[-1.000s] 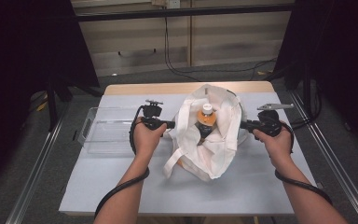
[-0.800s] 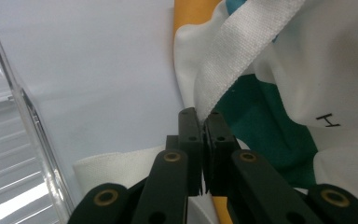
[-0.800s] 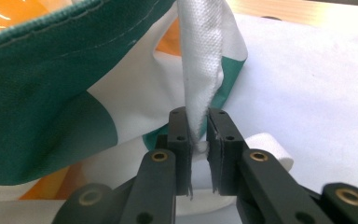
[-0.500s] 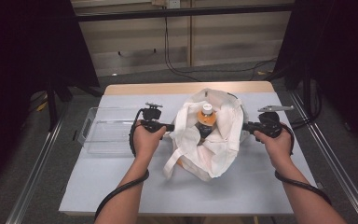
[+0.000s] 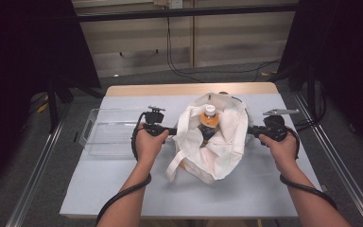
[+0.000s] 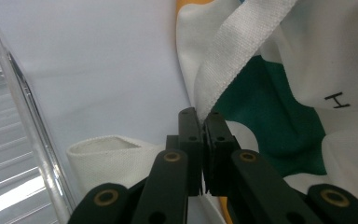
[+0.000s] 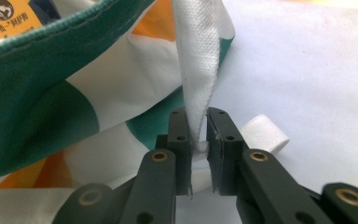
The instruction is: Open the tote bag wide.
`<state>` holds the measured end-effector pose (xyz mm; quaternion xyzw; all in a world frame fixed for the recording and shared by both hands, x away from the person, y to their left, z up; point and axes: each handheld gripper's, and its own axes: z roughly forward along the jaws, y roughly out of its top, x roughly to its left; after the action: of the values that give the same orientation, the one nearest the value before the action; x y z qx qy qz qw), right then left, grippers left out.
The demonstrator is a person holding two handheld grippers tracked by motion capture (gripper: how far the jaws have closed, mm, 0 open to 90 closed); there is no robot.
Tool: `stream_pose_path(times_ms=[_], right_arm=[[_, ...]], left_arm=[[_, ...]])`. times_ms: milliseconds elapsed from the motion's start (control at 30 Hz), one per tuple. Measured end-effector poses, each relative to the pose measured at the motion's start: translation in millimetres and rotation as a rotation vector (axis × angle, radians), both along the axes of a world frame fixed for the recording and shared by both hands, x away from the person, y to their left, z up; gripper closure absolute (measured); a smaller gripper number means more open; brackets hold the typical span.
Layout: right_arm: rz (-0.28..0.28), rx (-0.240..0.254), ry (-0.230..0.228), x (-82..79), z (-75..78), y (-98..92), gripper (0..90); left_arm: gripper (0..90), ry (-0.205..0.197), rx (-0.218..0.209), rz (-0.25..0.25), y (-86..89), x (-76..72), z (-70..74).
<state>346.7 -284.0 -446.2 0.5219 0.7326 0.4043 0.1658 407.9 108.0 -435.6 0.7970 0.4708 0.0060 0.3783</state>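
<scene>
Nothing moved since a second ago; I keep both hands steady. My left gripper (image 6: 200, 122) clamps tote bag (image 5: 217, 142) strap, right gripper (image 7: 197, 122) pinches opposite strap. Bag mid-table, mouth spread, bottle (image 5: 209, 122) upright inside.

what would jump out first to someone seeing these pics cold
The white canvas tote bag in the middle of the grey table, held open on both sides. The left gripper and right gripper each pinch a white woven strap. Inside stands an orange-labelled bottle with a white cap; a clear plastic bin lies at the left.
</scene>
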Motion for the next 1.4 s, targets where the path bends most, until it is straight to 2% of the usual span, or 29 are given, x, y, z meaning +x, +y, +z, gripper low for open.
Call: stream_pose_path(times_ms=[200,233,400,533,600,767,1000,1200,1267,1333,1400], right_arm=[[0.0,0.003,-0.007,-0.3,-0.3,0.0,80.5],[0.001,0.005,-0.009,-0.5,0.5,0.1,80.5],[0.001,0.007,-0.014,-0.5,7.0,1.7,78.1],[-0.005,-0.002,-0.023,0.6,14.1,3.4,68.1],[0.003,-0.005,-0.025,1.4,16.8,4.3,67.1],[0.003,-0.017,-0.031,3.6,24.4,7.7,52.5],[-0.01,-0.016,-0.049,7.3,36.9,11.9,46.7],[-0.007,-0.003,-0.074,10.2,49.9,10.8,52.9],[-0.011,0.009,-0.085,10.3,52.9,10.0,60.5],[-0.012,0.029,-0.1,10.2,54.6,9.3,74.1],[-0.013,0.03,-0.103,10.3,53.8,8.9,78.8]], left_arm=[[87.6,-0.002,-0.007,-0.001,0.4,-1.3,0.5],[87.6,-0.013,-0.005,0.003,0.2,-1.6,2.1],[87.5,-0.019,-0.012,-0.004,-1.0,-1.3,7.0],[87.5,-0.019,-0.011,-0.012,-1.5,-0.8,8.7],[87.5,-0.019,-0.01,-0.012,-1.4,-0.8,9.0],[87.5,-0.024,-0.012,-0.007,-1.5,-0.8,10.3],[87.5,-0.026,-0.012,-0.009,-3.3,-0.6,12.8],[87.5,-0.023,-0.011,-0.006,-0.8,0.0,11.5],[87.5,-0.02,-0.007,-0.008,-0.2,-0.3,11.8],[87.6,-0.022,-0.007,-0.004,-0.2,-0.5,12.2],[87.6,-0.025,-0.005,-0.004,0.5,-0.8,12.4]])
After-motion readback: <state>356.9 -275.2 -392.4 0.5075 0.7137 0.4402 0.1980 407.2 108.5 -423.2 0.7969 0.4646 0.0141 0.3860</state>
